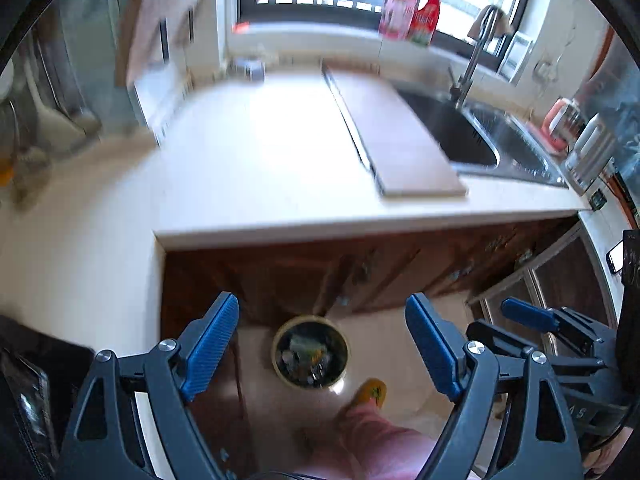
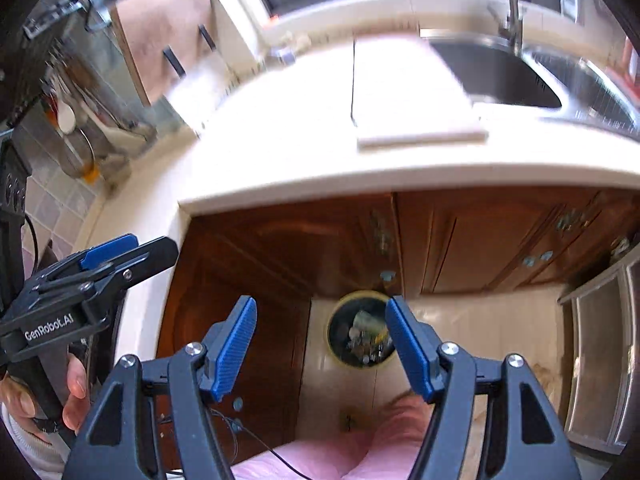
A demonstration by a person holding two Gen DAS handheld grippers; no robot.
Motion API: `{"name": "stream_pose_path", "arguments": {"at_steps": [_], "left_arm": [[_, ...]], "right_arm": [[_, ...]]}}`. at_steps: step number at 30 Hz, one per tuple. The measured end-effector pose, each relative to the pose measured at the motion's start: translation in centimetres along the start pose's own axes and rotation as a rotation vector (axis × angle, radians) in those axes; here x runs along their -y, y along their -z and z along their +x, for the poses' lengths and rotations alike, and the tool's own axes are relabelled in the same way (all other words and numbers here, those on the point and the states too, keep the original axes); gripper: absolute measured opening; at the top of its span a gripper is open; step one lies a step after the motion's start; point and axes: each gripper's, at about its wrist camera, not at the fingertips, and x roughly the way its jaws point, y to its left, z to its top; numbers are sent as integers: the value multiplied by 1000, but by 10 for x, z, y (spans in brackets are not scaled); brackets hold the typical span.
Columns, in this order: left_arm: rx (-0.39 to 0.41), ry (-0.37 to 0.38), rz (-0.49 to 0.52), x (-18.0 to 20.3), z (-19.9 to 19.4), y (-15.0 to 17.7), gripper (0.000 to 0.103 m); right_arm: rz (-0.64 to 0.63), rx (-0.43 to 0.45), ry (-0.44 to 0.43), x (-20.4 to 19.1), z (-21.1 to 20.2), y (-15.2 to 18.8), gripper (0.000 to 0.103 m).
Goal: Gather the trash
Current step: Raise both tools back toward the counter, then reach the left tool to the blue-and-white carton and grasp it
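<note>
Both views look down past the edge of a pale countertop [image 1: 280, 152] to a round trash bin [image 1: 309, 353] standing on the light floor in front of the dark wooden cabinets [image 2: 460, 240]; the bin is the landmark for everything else here. It has a yellowish rim and a dark inside holding a heap of small scraps, too blurred to name. The left gripper [image 1: 322, 344] hangs above the bin with its 2 blue-padded fingers spread wide and nothing between them; in its own view the bin shows in the gap. The right gripper [image 2: 320, 344] is likewise wide apart and holds nothing, and its right fingertip overlaps the bin's rim in the picture while the bin [image 2: 360, 334] sits just inside that finger. A foot in a yellow slipper [image 1: 370, 394] stands just beside the bin, on the near side, with a pink trouser leg [image 2: 352, 448] below it in the frame. Above the bin, on the countertop, a pale cutting board [image 1: 396, 140] lies flat, with a steel sink [image 1: 480, 132] and its faucet [image 1: 476, 56] to the board's right. Far beyond the bin, 2 red-and-pink packages [image 1: 412, 12] stand on the window sill.
</note>
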Motion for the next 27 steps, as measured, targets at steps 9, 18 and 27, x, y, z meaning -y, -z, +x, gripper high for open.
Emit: {"name": "stream_pose_path", "arguments": {"at_steps": [9, 18, 27], "left_arm": [[184, -53, 49, 5, -70, -49, 85], [339, -120, 75, 1, -109, -93, 90], [381, -246, 25, -15, -78, -178, 90]], "right_arm": [[-43, 148, 0, -25, -54, -47, 68], [-128, 232, -5, -45, -75, -95, 68], [-200, 242, -97, -40, -39, -194, 68]]}}
